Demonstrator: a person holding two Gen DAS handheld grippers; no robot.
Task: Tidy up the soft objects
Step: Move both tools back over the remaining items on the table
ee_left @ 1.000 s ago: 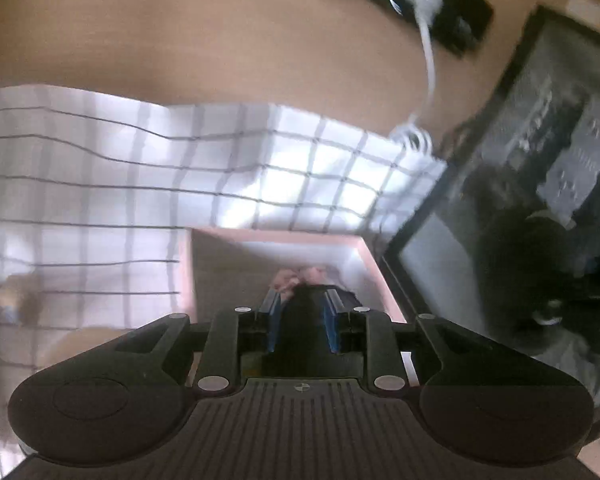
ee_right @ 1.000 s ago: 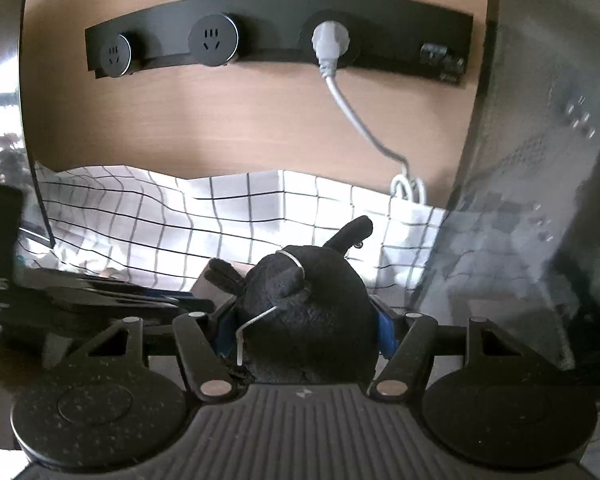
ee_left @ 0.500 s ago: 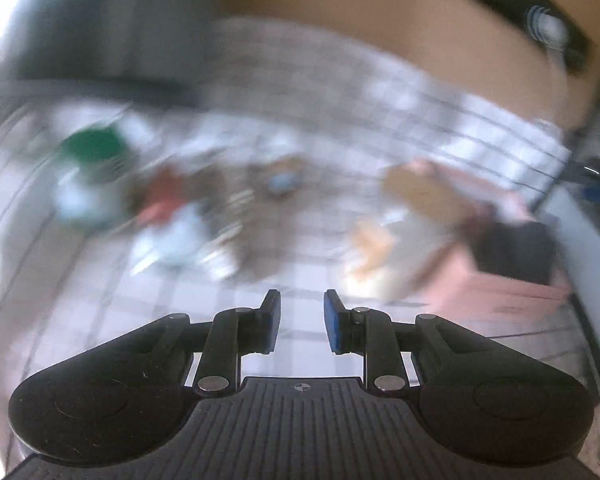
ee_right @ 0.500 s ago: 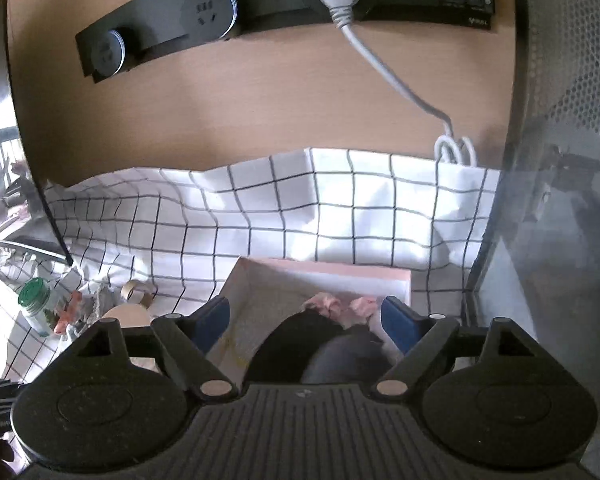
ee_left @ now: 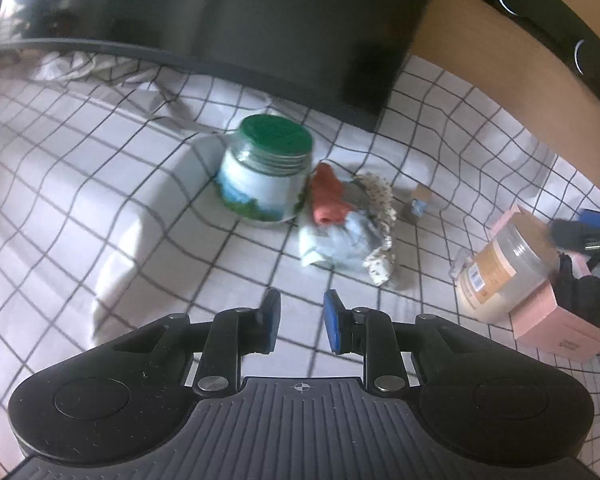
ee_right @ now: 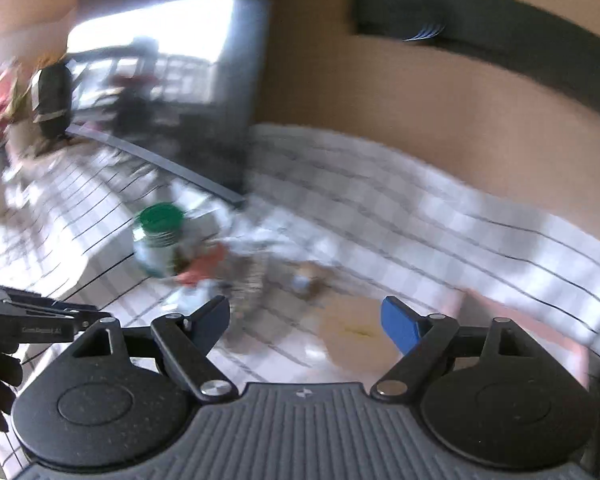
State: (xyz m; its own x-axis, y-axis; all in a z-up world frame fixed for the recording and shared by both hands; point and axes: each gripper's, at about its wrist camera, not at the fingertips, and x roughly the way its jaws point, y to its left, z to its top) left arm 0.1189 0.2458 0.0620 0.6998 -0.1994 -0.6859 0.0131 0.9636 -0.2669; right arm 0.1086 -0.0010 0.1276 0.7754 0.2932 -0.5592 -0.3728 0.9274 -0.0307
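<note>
— What stood around the crumpled pile of soft cloths (ee_left: 346,220)?
— A green-lidded glass jar (ee_left: 266,172) touching it. Left gripper (ee_left: 300,320) fingers narrowly parted, empty, pile beyond; right gripper (ee_right: 306,320) spread, empty.

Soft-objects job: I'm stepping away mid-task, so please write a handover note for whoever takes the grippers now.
Left gripper: jaws narrowly apart, empty.
Right gripper: wide open, empty.
Done: a black plush toy is in the pink box; a clear jar sits against the box.
Left: the cloth bundle (orange, pale blue, dotted) lies beside the green-lidded jar; it probably goes in the box next.
</note>
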